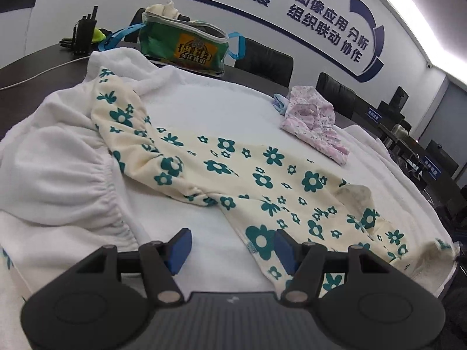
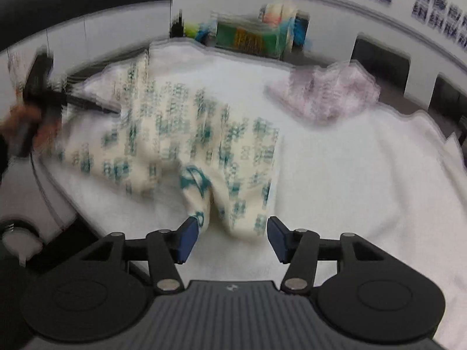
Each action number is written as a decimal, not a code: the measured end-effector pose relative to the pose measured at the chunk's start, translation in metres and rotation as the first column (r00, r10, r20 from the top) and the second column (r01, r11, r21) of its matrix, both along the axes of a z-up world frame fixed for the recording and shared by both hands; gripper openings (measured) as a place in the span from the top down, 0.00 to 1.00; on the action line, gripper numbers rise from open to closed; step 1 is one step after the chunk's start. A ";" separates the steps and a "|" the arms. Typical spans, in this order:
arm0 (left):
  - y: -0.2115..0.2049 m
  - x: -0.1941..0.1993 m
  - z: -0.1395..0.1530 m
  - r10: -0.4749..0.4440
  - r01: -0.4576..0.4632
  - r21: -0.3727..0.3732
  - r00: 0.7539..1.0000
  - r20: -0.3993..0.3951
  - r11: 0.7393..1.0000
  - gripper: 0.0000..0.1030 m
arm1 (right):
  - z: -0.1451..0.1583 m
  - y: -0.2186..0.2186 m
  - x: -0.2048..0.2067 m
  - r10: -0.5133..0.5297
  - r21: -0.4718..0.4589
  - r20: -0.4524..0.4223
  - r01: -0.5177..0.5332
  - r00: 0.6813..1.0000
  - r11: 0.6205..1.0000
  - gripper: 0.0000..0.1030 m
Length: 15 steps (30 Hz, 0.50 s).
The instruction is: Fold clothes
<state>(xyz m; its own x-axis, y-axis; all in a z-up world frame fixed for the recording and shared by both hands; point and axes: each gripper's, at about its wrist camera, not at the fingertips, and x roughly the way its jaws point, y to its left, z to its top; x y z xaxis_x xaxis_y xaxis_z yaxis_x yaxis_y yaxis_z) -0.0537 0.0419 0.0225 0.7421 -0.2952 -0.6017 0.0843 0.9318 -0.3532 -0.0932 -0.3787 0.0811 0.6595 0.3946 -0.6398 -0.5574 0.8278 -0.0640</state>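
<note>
Cream garment with teal flowers (image 1: 233, 172) spread flat across the white towel (image 1: 52, 157) on the surface, one long limb trailing toward the green bag (image 1: 182, 45), pink garment (image 1: 315, 119) well apart on the far side. Judged light, soft and limp: likely to sag, bunch and drag its loose ends unless lifted at two points. Best taken at a hem or cuff edge, pinching both layers, not mid-panel. Left gripper (image 1: 232, 250) released, jaws apart just above the garment's near edge, nothing pinched. Right gripper (image 2: 230, 237) also released, the near fold of cloth lying between its jaws though apparently unpressed; blurred view, so contact uncertain.
</note>
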 end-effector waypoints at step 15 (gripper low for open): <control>0.006 0.000 -0.005 0.027 -0.027 0.001 0.999 0.020 1.000 0.41 | -0.050 0.026 0.054 -0.096 -0.008 -0.167 0.096 0.981 0.995 0.63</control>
